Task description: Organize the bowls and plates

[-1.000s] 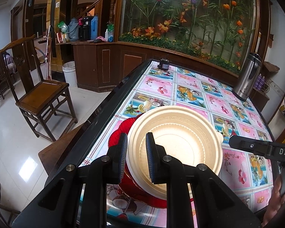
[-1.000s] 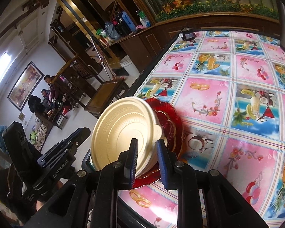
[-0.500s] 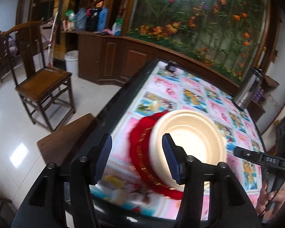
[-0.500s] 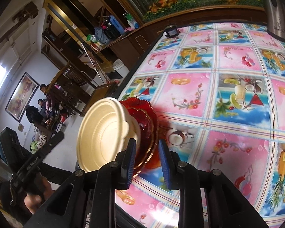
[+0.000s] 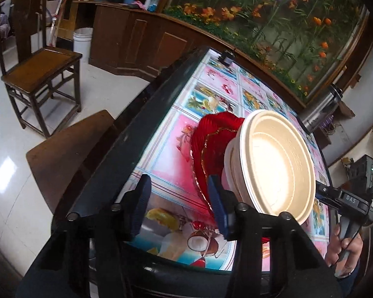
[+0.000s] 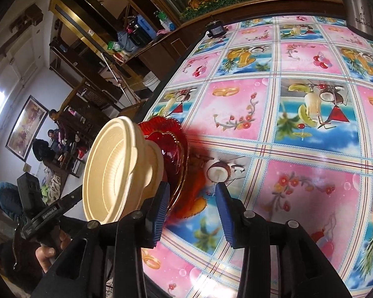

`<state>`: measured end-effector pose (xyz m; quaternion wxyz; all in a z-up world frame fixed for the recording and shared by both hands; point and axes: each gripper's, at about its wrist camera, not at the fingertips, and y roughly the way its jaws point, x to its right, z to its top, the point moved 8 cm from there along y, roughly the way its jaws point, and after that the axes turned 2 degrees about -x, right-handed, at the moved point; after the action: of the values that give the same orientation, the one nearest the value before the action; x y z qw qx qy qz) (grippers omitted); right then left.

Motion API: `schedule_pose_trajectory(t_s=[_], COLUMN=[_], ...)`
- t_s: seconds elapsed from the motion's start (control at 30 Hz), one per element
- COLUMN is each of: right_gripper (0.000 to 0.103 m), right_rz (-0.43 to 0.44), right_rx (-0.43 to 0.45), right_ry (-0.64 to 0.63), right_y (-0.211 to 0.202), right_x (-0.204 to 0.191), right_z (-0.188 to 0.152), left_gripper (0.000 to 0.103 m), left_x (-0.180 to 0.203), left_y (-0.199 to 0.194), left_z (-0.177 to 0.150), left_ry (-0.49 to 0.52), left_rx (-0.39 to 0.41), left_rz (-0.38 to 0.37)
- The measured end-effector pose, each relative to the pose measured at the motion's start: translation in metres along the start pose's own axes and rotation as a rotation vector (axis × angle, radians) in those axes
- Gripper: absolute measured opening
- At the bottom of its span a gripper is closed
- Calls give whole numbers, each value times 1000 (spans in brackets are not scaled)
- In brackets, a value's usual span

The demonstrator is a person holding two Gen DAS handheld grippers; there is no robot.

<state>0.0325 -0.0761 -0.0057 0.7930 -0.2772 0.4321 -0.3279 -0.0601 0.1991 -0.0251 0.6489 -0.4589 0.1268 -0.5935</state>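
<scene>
Two nested cream bowls [image 5: 273, 164] sit on a stack of red glass plates [image 5: 211, 144] near the table's corner. My left gripper [image 5: 179, 206] hovers low over the tablecloth beside them. Its jaws are closing with only cloth between them, and the plates' rim lies just by the right pad. In the right wrist view the cream bowls [image 6: 111, 168] and red plates [image 6: 171, 146] lie left of centre. The jaws of my right gripper [image 6: 191, 211] are opening. The plates' near rim reaches into the gap by the left pad, unpressed.
The table's dark edge [image 5: 126, 139] drops to a wooden stool [image 5: 69, 149] and a chair [image 5: 37, 74]. A steel kettle [image 6: 360, 7] stands at the far side. A small black box [image 6: 216, 28] sits at the far corner. People sit in the background [image 6: 54, 134].
Both grippers let go of the bowl's rim and sank toward the table. The left jaws spread wide, then narrowed; the right jaws widened. The bowls now rest on the red plates.
</scene>
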Motion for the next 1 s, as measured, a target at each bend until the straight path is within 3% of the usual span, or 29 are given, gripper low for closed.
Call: schedule_pose_trajectory(t_s=[0.2,0.57,0.67,0.77,0.83,1.0], right_gripper=[29,29,17,15,13,12], right_rz=[-2,-11,-17,-19,-26,-30], right_rx=[-9,-42,-48,-51,-47,-51], right_ry=[4,-26,-38,-43,-46,-50], right_y=[7,29,37,42,44,54], right_x=[3,-6,-7,-9,-10,-11], right_z=[-1,2,4,6,7,9], left_gripper=[38,38,38,38,29,24], left_x=[0,3,2,4,8,12], left_y=[5,19,24,27,28,33], left_z=[-4,-5,-6,-7,-6,-5], left_ry=[32,59,73,84,100,130], left_rx=[-7,-36,-37,-32,-28,-13], left_rz=[2,14,41,58,63,92])
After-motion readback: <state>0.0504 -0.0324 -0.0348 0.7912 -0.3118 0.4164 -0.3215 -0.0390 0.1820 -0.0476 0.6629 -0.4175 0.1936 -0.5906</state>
